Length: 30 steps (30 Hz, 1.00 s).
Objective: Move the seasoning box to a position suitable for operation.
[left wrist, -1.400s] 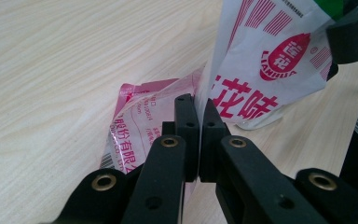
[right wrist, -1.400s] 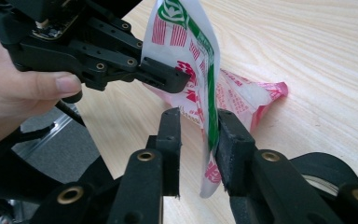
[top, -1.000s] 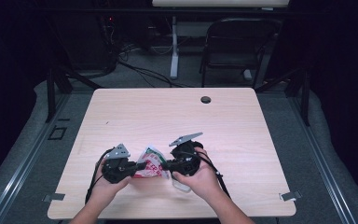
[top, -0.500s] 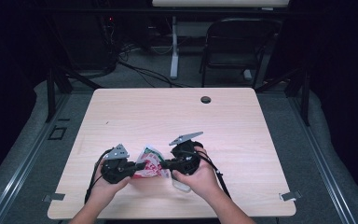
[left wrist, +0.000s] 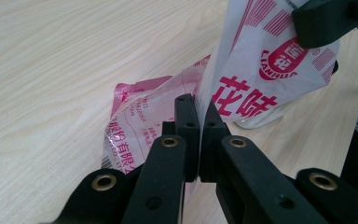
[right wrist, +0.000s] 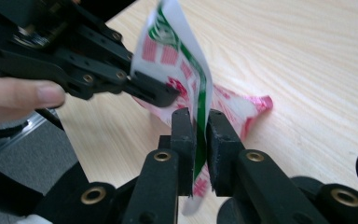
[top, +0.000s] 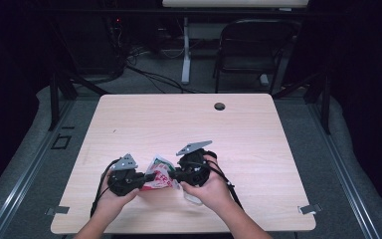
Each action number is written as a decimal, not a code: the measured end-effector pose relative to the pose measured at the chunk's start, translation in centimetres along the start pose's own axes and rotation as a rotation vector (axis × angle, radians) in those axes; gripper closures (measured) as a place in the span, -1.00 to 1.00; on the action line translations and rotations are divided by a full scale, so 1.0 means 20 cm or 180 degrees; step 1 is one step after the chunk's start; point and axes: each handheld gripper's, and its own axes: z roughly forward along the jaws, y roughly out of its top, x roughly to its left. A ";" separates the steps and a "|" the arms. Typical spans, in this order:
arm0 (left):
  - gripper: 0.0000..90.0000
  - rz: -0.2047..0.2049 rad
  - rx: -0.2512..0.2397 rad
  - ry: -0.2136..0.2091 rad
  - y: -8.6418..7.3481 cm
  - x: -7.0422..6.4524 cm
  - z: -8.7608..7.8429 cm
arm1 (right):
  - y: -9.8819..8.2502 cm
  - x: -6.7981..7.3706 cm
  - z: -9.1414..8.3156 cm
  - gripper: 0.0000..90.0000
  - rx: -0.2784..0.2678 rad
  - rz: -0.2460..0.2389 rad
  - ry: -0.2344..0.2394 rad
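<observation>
The red-and-white plastic bag point(top: 158, 175) hangs crumpled just above the near part of the wooden table point(top: 258, 129), stretched between the two tools. The left gripper point(left wrist: 196, 105) is clamped tight on one edge of it, while the right gripper point(right wrist: 199, 117) has just been opening, a narrow gap now showing beside the film between its pads point(right wrist: 220, 140). That loosening suggests a regrip or release, so the left side likely carries the bag alone

Plastic bag point(left wrist: 242, 88) between hand-held gripper point(left wrist: 196, 109) jaws
</observation>
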 end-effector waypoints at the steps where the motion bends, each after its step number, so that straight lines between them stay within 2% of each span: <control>1: 1.00 -0.0007 -0.0002 -0.0012 0.00 0.00 0.00 | 0.01 0.00 0.00 0.80 -0.0033 -0.0007 0.0022; 3: 1.00 -0.0013 0.0003 -0.0008 0.00 0.00 0.00 | 0.02 0.01 -0.01 0.79 -0.0052 0.0029 0.0070; 6: 1.00 -0.0002 -0.0023 0.0067 0.00 0.00 0.00 | 0.03 0.01 0.00 0.78 -0.0049 0.0040 0.0072; 7: 1.00 -0.0018 -0.0027 0.0005 0.00 0.00 0.00 | 0.03 0.01 0.01 0.77 -0.0054 0.0043 0.0077; 9: 0.96 -0.0029 -0.0051 -0.0022 0.00 0.01 -0.01 | 0.04 0.01 0.01 0.77 -0.0075 0.0049 0.0075; 18: 1.00 -0.0012 -0.0077 0.0049 0.00 0.00 -0.01 | 0.06 0.03 0.03 0.77 0.0001 -0.0069 -0.0014; 23: 1.00 0.0001 -0.0033 -0.0021 0.01 0.01 -0.01 | 0.07 0.02 0.02 0.68 -0.0064 -0.0019 0.0002; 27: 1.00 0.0026 -0.0018 -0.0030 0.00 0.00 0.00 | 0.09 0.02 0.01 0.51 -0.0158 -0.0091 -0.0034; 28: 1.00 0.0028 -0.0020 0.0007 0.00 -0.01 0.00 | 0.09 0.02 0.02 0.51 -0.0151 -0.0087 -0.0032; 30: 1.00 0.0032 -0.0021 -0.0030 0.00 -0.01 0.01 | 0.10 0.03 0.04 0.52 -0.0094 -0.0106 0.0000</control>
